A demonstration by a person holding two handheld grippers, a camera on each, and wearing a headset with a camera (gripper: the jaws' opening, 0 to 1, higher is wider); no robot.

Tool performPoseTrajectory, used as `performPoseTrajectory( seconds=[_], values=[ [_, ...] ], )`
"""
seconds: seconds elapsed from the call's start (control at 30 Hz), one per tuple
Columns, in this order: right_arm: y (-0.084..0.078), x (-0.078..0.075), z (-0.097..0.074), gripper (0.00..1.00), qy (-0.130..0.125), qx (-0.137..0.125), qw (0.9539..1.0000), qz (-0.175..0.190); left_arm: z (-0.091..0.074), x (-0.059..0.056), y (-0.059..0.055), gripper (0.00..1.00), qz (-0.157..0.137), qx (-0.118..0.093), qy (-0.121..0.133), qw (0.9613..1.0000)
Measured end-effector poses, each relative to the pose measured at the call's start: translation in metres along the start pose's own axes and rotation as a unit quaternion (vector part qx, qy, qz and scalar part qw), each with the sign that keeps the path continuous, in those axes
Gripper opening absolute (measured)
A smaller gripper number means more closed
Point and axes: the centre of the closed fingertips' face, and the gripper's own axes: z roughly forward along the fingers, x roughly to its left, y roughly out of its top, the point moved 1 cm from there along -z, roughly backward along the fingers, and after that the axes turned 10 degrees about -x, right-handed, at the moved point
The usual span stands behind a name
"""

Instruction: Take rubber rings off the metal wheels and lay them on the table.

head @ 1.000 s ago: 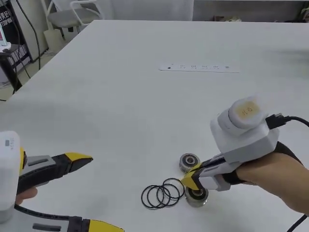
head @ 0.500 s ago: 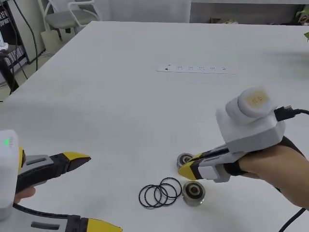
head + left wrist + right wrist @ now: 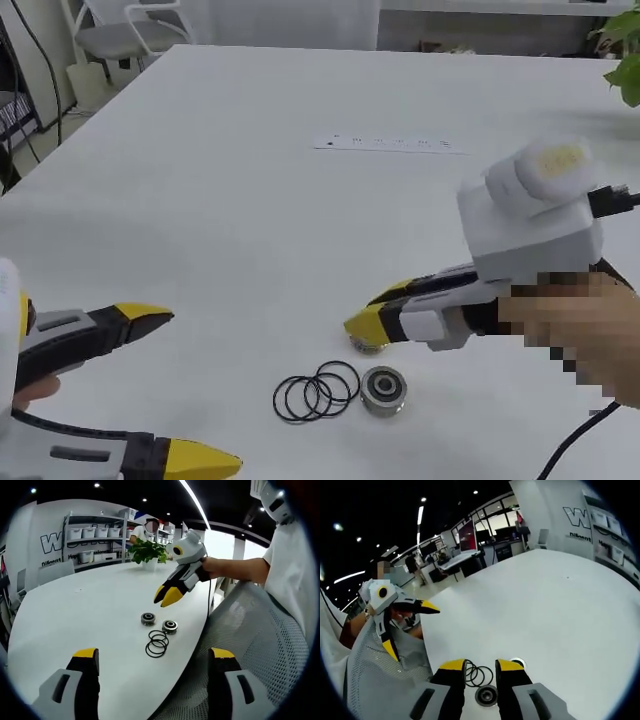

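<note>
— What is the surface like?
— It is a broad white counter point(image 3: 250, 180), matte and mostly bare. A thin white strip point(image 3: 390, 143) lies flat toward its far side.

— Where are the task's things?
— The rubber rings point(image 3: 315, 393) lie flat near the person's edge in a loose, overlapping cluster. One metal wheel point(image 3: 383, 389) rests just beside them on the right. A second metal wheel point(image 3: 368, 346) sits a little farther in, partly hidden under the tips of the right claw point(image 3: 362, 322). Whether either wheel carries a ring cannot be told.

— And the claws?
— The right claw hangs over that second wheel with its jaws a narrow gap apart and nothing between them. The left claw point(image 3: 200, 390) is spread wide and empty, low over the counter to the left of the rings.

— The room?
— An office chair point(image 3: 110, 30) stands beyond the far left corner. In the left gripper view a potted plant point(image 3: 149, 552) stands at the counter's end. Shelves point(image 3: 95, 537) with white bins line a lettered wall, and a mesh chair back point(image 3: 260, 630) stands beside the counter's edge. Small lights dot the dark ceiling.
</note>
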Motion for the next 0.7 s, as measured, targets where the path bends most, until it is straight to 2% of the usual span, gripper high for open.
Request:
performPoseTrajectory(
  seconds=[0.17,0.3,0.53,0.7],
  values=[
    [0.008,0.005,-0.019,0.31,0.001,-0.028,0.9996,-0.007,0.000,-0.003,0.000,0.92,0.001,0.001,-0.003,1.0000],
    [0.005,0.004,-0.033,0.36,-0.009,-0.030,0.9993,-0.018,0.001,-0.006,0.002,0.96,0.005,-0.002,-0.010,0.9999],
    [-0.009,0.000,-0.058,0.50,-0.019,-0.030,0.9989,-0.030,-0.001,-0.006,0.001,0.99,0.001,-0.001,-0.006,1.0000],
    [-0.021,-0.003,-0.072,0.56,-0.031,-0.038,0.9986,-0.019,-0.001,-0.007,0.001,0.99,-0.005,-0.001,-0.006,1.0000]
  ],
)
